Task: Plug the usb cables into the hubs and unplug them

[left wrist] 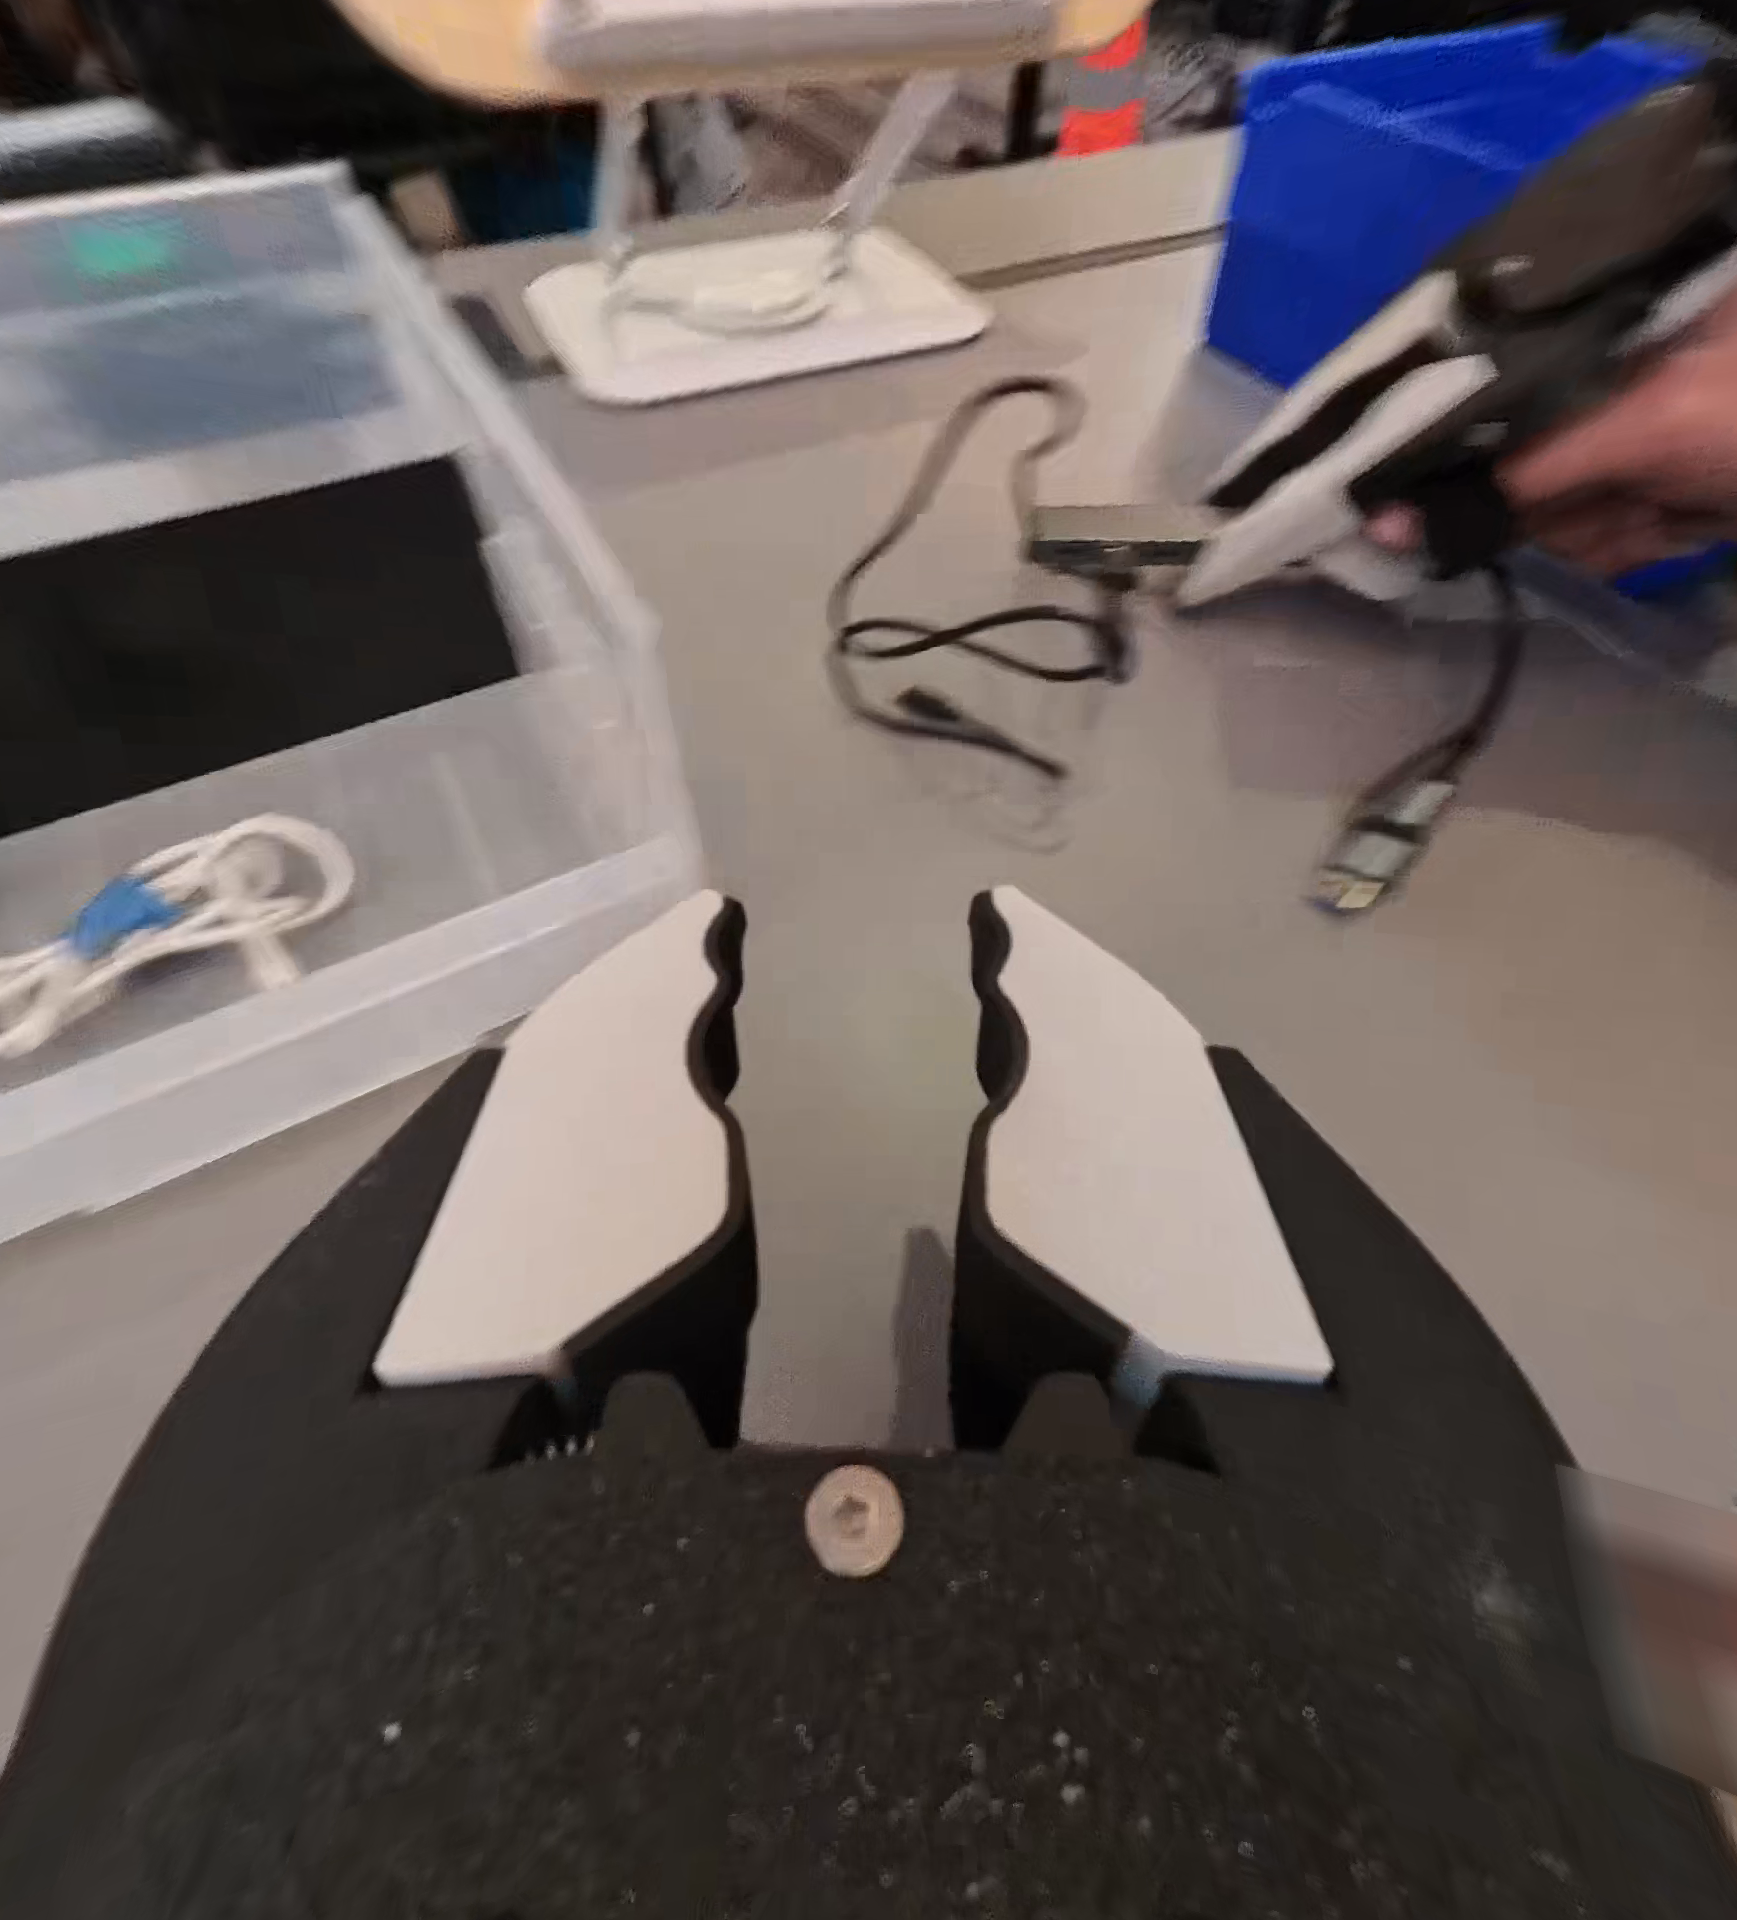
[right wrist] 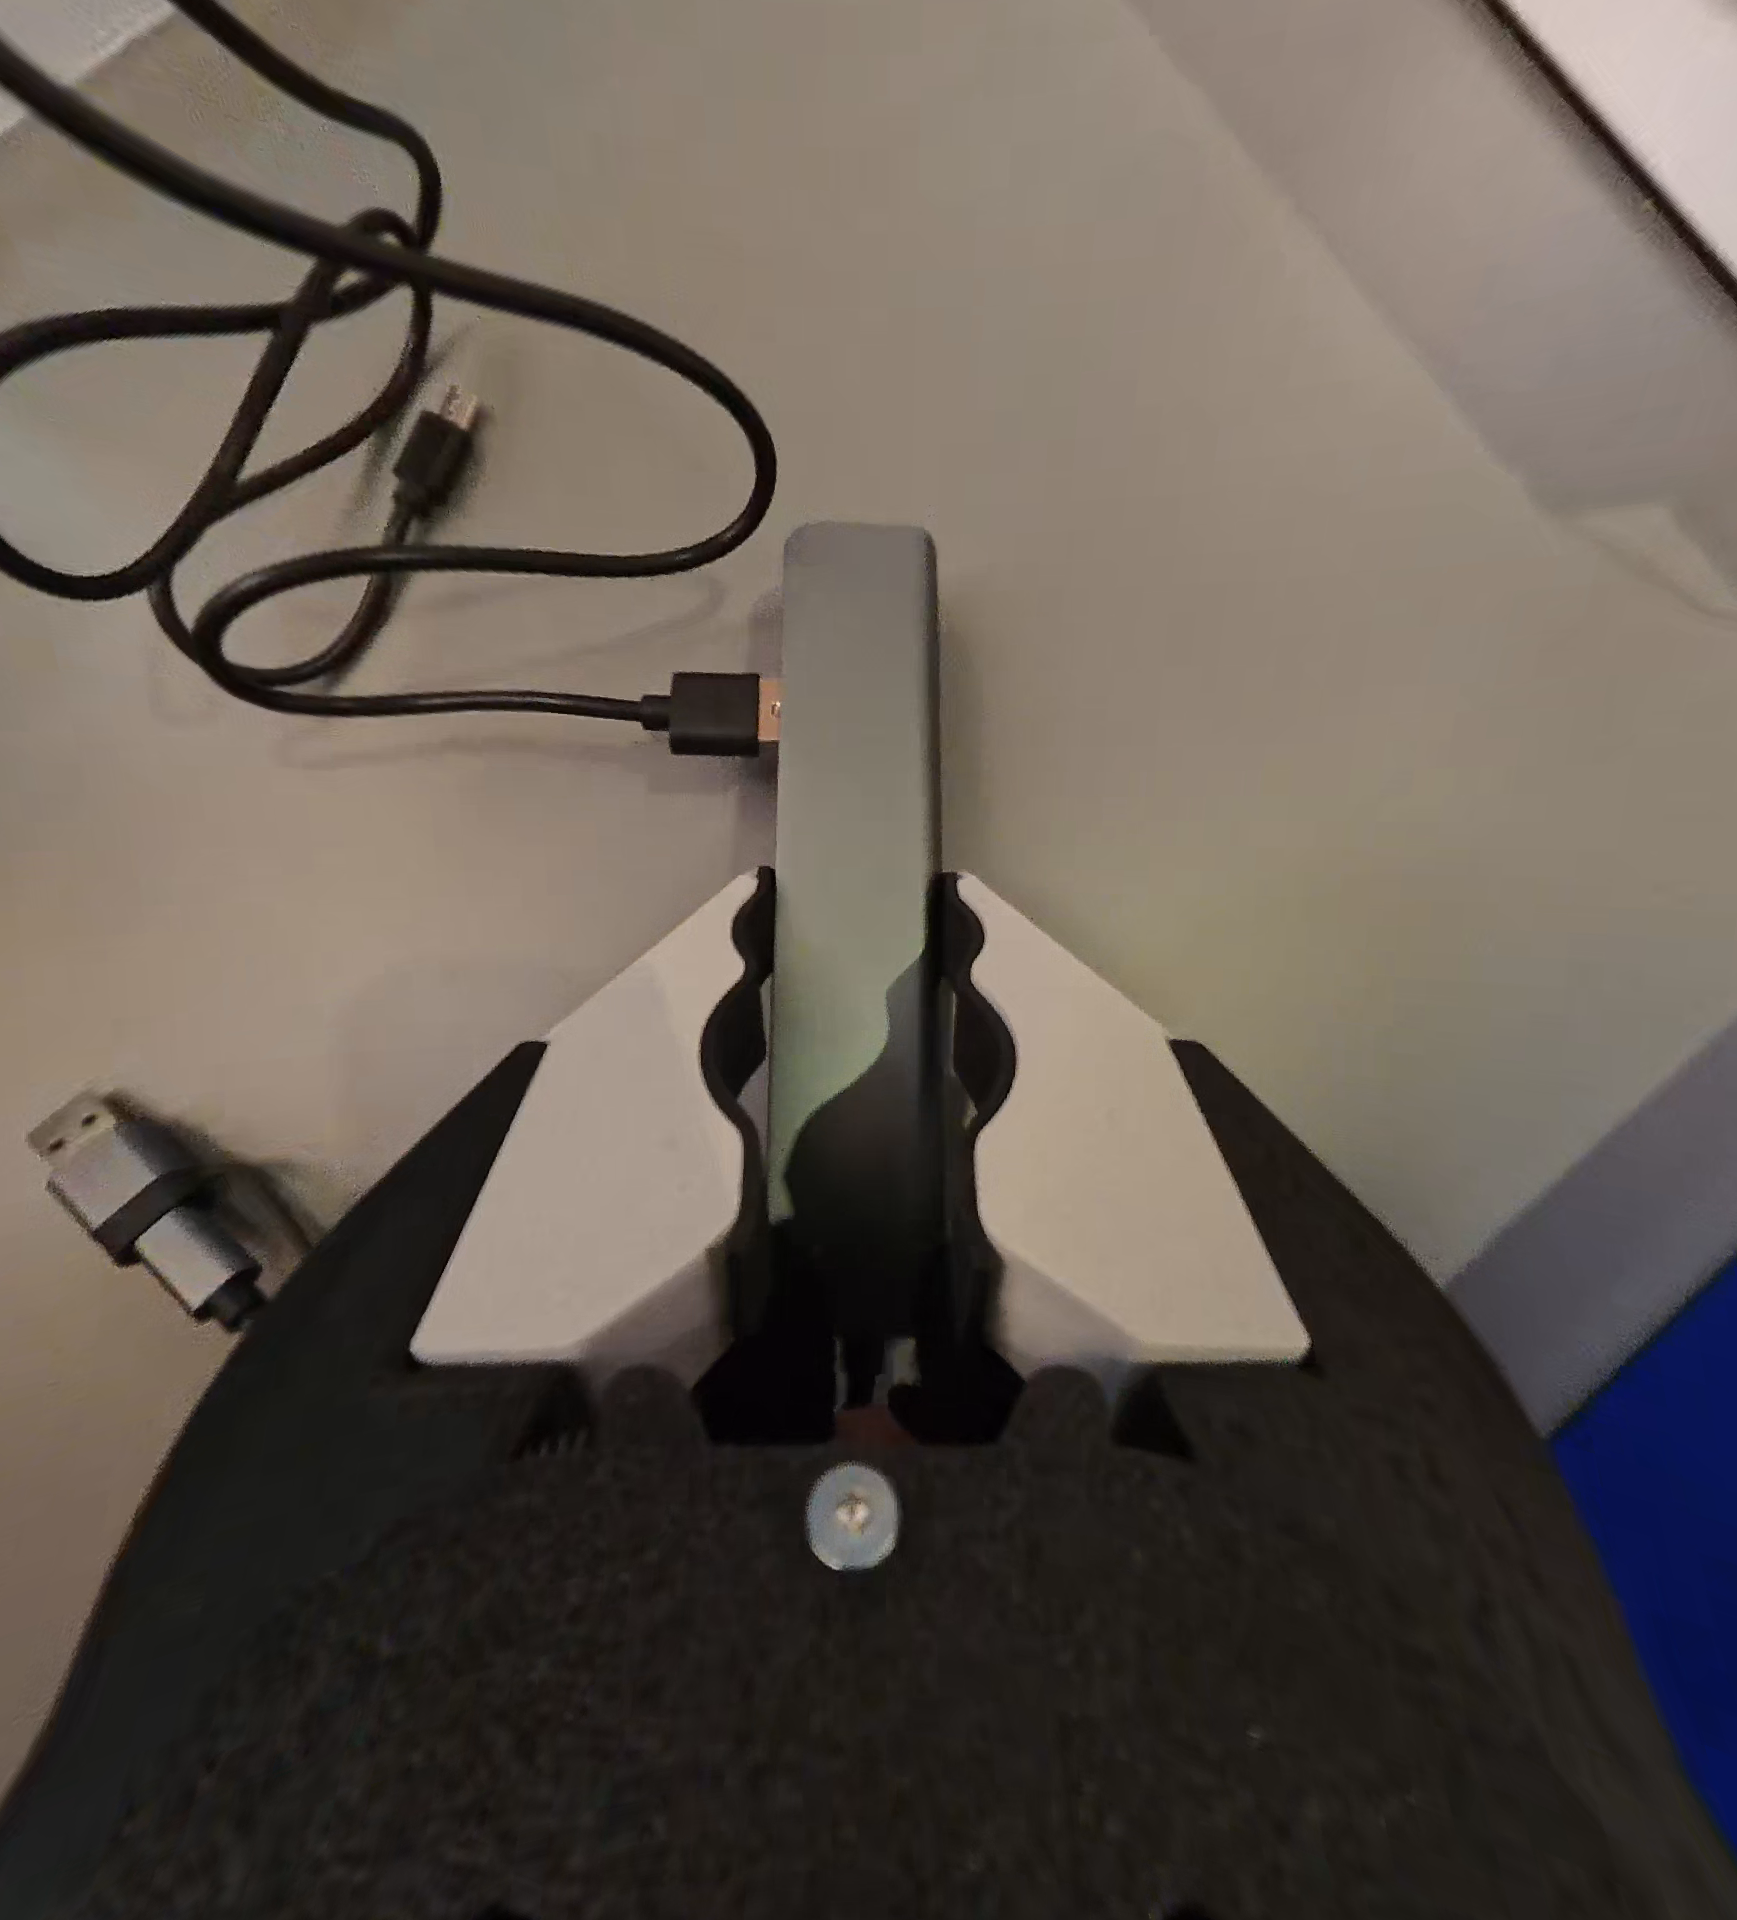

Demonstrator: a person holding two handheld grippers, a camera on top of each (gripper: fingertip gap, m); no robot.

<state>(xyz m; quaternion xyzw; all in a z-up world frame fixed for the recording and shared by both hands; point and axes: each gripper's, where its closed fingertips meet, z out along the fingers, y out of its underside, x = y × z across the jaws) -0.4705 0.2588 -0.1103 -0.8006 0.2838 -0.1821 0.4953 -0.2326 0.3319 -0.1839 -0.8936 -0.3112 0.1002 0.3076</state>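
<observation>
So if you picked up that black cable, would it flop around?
Probably floppy: the black cable lies in loose loops on the table. It looks thin, so likely light. One end is plugged into the grey hub, so pulling might tug the hub.

Left gripper [left wrist: 856, 925]: fingers spread with a clear gap, nothing between them, pointing toward 12 o'clock.
Right gripper [right wrist: 856, 883]: fingers closed against both sides of a slim grey bar, pointing toward 12 o'clock in its own view.
Right gripper, from the left wrist view: at 2 o'clock, tips angled down toward 8 o'clock.
Hand [left wrist: 1674, 436]: bare, wrapped around the right gripper's handle.
</observation>
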